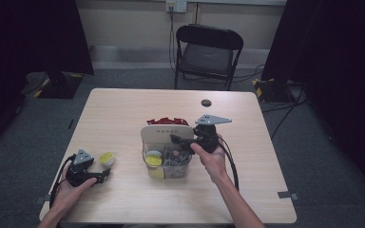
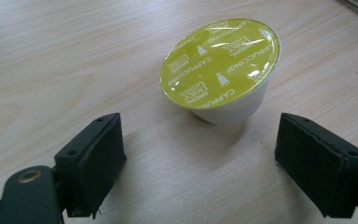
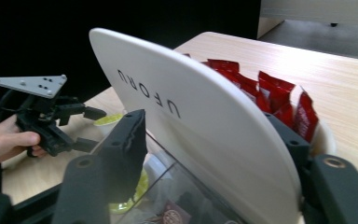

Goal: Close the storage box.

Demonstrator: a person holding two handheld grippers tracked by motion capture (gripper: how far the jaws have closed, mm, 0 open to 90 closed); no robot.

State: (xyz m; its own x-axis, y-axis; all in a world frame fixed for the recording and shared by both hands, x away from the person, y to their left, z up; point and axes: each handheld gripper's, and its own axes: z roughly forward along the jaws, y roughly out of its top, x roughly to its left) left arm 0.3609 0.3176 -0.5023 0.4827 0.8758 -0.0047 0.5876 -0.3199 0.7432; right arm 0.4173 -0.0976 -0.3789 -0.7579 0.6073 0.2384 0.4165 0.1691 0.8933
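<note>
Light wood table (image 1: 123, 109), person seated at the near edge, one gripper in each hand.

Organizer (image 1: 167, 159) sits near the table centre: clear compartments at the front, a white oval divider panel (image 3: 205, 121) lettered "UFORU" standing upright across it. Red sachets (image 3: 279, 93) are stacked upright in the section behind the panel. Front compartments hold a yellow-lidded capsule (image 1: 154, 160) on the left and darker small items beside it, too small to identify.

Right gripper (image 1: 183, 142) reaches in from the organizer's right side. In the right gripper view its jaws sit on either side of the white panel, one pad on the lettered face, the other on the sachet side, closed narrow and clamped on the panel's edge.

Left gripper (image 1: 105, 175) rests low near the table's front left corner, jaws spread wide, nothing between the pads.

Loose capsule (image 2: 221, 70) lies on the bare table just ahead of the left gripper's jaws, apart from both pads and well left of the organizer. White cup, yellow-green foil lid printed "CAPPUCCINO", lid tilted toward the camera.
</note>
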